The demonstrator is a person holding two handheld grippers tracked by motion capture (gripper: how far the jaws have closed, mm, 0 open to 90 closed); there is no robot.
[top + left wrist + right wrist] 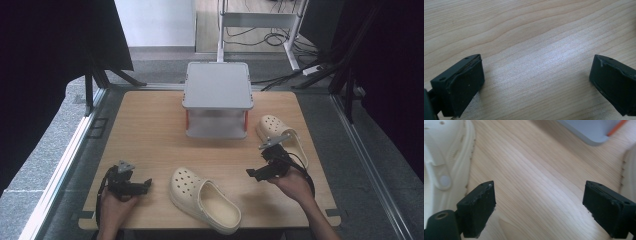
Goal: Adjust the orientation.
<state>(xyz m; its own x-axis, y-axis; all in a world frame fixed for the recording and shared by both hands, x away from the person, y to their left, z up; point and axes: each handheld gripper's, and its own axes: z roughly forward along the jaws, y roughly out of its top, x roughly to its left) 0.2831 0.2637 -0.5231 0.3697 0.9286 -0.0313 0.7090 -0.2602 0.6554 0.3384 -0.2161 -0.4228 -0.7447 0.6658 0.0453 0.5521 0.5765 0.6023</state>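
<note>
The two cream clogs are what I am working with on this desk point(150, 130): one clog point(204, 199) lies on its sole near the front edge between my hands, toe pointing away to the left, and the other clog point(285, 137) sits to the right of the grey two-tier shoe rack point(218, 100), its heel strap toward me. The rack stands at the far middle, its top shelf bare. My right hand-held gripper point(255, 173) hovers between the two clogs with its jaws released and wide apart, nothing between them; in the right gripper view bare wood lies ahead, one clog's strap and rivet at the left edge, the other's rim at the right. My left hand-held gripper point(145, 184) rests low near the front left, jaws likewise spread over bare wood, gripping nothing. I judge the step is picking a clog for the rack. To do it well I should turn the right jaws over one side wall of the clog, one pad inside and one outside, and close firmly, since the soft foam may flex and slip.
</note>
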